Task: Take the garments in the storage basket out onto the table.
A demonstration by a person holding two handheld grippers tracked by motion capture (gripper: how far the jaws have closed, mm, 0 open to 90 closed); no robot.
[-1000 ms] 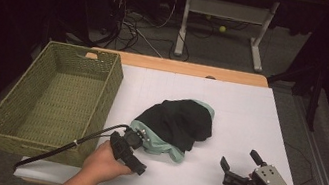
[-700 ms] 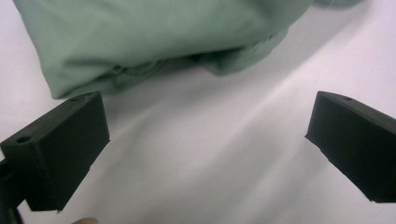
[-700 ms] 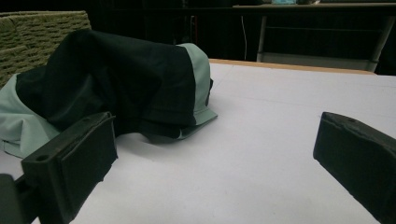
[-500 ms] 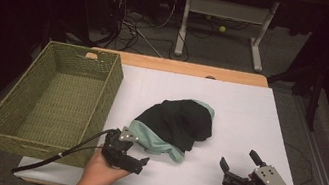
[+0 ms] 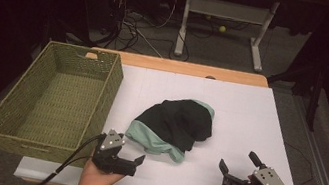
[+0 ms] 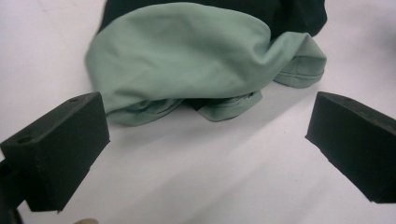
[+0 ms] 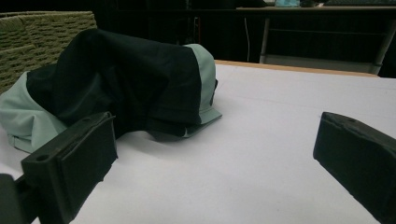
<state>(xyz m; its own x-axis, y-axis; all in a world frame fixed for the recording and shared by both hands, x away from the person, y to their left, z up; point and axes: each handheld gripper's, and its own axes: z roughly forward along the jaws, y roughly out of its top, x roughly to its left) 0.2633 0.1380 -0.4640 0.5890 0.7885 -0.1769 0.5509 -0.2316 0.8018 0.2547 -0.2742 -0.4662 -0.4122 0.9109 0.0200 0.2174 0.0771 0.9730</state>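
Crumpled black and mint-green cloth garment (image 5: 174, 127): mid-bench, untouched.
Left gripper (image 5: 128, 160): released, just beside its green edge.
Right gripper (image 5: 237, 166): released, apart.

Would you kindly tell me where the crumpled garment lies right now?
In the high view, the garment lies mid-table on the white tabletop, right of the wicker basket, just beyond the left tongs.

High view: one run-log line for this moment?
left gripper: open, near crumpled black-and-mint cloth garment | right gripper: open, apart | green woven wicker basket: nothing inside
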